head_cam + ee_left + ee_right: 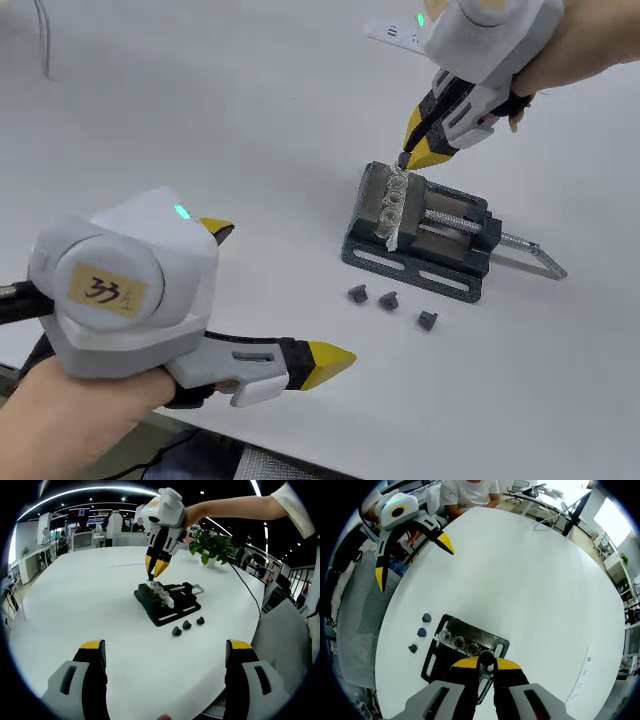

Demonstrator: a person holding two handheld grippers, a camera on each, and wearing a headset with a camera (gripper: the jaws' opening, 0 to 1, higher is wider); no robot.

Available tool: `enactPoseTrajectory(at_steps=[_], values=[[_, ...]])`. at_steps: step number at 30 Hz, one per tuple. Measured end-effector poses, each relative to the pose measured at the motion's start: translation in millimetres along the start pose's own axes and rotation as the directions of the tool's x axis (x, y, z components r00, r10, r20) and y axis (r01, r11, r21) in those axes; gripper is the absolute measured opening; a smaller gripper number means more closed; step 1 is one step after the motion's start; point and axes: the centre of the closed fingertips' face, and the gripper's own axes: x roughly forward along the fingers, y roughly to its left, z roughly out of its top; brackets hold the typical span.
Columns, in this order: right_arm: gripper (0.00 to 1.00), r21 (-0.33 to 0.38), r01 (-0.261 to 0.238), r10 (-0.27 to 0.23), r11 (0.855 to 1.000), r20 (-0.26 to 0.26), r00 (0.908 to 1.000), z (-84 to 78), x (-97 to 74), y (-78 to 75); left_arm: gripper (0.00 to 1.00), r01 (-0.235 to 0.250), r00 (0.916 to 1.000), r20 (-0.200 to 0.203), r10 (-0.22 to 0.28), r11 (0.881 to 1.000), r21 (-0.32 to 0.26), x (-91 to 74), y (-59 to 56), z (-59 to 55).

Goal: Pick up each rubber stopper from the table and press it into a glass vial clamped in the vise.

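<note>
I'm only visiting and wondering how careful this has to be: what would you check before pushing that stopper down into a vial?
1. Grip: right gripper shut on the stopper: ok.
2. Aim: stopper centred over a vial mouth: cannot tell, the jaws hide it.
3. Clamping: vials stand in a row between the faces of the vise: ok.
4. Clearance: left gripper open and well away from the vise: ok.
5. Supply: three spare stoppers lie on the table beside the vise: ok.

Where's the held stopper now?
Right gripper view: the stopper is pinched between the jaws of the right gripper, over the end of the vial row in the vise.
</note>
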Motion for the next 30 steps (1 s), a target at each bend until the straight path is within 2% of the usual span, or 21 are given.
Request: enactPoseTrajectory(at_steps=[7,19,26,30], values=[[0.05,0.004,-0.005,0.005,1.000,-0.005,1.0000,-0.8,2.0,0.1,0.99,0.000,1.0000,-0.003,0.000,1.000,-0.003,1.0,0.1,-2.3],[0.04,0.105,0.014,-0.013,0.994,-0.007,0.9999,-1.5,5.2,4.5,0.99,0.006,1.0000,-0.001,-0.006,1.000,-0.003,3.1,-3.6,-3.9],[0.04,0.169,0.027,-0.027,0.985,-0.005,0.9996,-2.4,6.0,3.2,0.99,0.008,1.0000,0.001,-0.008,1.000,-0.005,3.1,-4.6,-4.7],[0.04,0.161,0.031,-0.031,0.986,-0.004,0.9995,-2.6,5.2,5.0,0.99,0.010,0.9999,0.001,-0.010,1.000,-0.005,3.5,-5.5,-5.0]])
